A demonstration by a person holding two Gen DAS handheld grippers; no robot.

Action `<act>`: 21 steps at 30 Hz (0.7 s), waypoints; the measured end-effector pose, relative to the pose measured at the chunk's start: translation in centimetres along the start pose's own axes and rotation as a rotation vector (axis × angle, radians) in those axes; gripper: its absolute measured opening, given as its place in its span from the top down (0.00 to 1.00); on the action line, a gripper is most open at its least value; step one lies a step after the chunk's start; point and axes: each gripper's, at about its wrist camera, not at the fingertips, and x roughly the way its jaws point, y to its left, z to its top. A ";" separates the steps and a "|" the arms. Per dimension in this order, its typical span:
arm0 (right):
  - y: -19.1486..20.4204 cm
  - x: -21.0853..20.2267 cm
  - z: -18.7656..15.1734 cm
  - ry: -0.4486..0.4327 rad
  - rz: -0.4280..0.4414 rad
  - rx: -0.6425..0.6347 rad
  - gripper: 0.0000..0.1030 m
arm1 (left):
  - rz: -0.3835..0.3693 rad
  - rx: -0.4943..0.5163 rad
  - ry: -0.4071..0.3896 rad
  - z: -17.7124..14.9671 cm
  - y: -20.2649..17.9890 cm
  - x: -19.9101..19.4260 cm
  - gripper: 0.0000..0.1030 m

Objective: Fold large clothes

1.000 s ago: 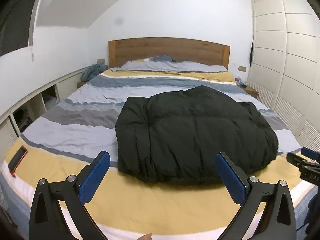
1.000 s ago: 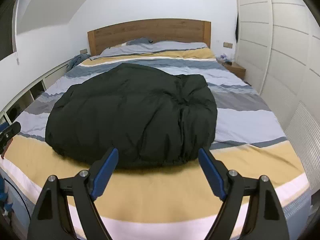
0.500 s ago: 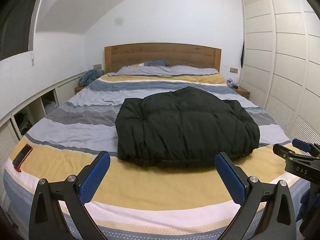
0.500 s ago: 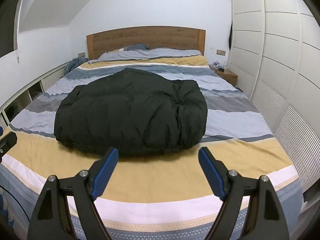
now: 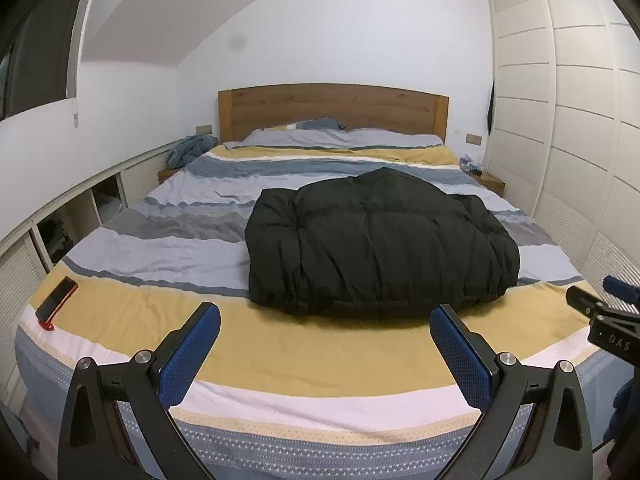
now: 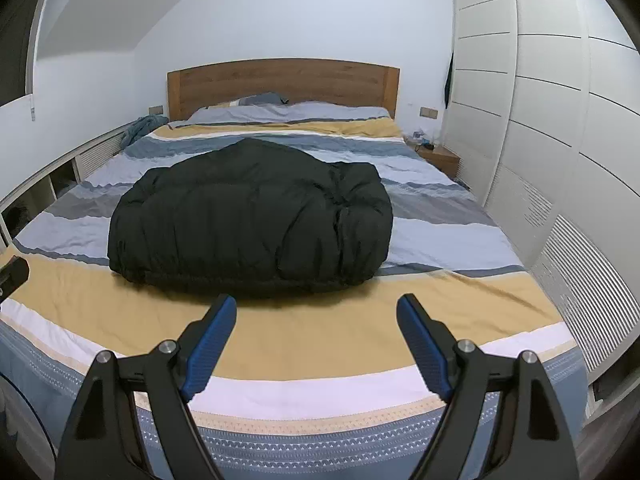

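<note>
A black puffy down jacket (image 5: 376, 244) lies folded into a thick bundle on the striped bed (image 5: 168, 320). It also shows in the right wrist view (image 6: 252, 216). My left gripper (image 5: 325, 320) is open and empty, held back over the foot of the bed, well short of the jacket. My right gripper (image 6: 316, 310) is open and empty, also back at the foot of the bed (image 6: 320, 340). The right gripper's tip shows at the right edge of the left wrist view (image 5: 600, 312).
A red-cased phone (image 5: 56, 298) lies on the bed's near left corner. White wardrobe doors (image 6: 560, 120) line the right side. Low white shelving (image 5: 60, 220) runs along the left. A wooden headboard (image 5: 332, 110), pillows and a nightstand (image 6: 438, 158) stand at the far end.
Both grippers have pulled back from the jacket toward the foot of the bed. The jacket looks smaller and farther away, and more of the bed's front edge shows.
</note>
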 end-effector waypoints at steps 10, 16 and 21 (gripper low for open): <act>0.8 -1.5 -1.0 -0.026 -0.027 -0.007 0.20 | 0.025 -0.011 0.036 -1.5 0.2 -0.4 0.01; 1.3 -1.9 -1.7 -0.038 -0.060 -0.023 0.20 | 0.047 -0.015 0.060 -2.1 -0.1 -0.5 0.00; 1.2 -1.8 -2.6 -0.026 -0.047 -0.026 0.20 | 0.060 -0.004 0.080 -2.5 -0.6 -0.4 0.00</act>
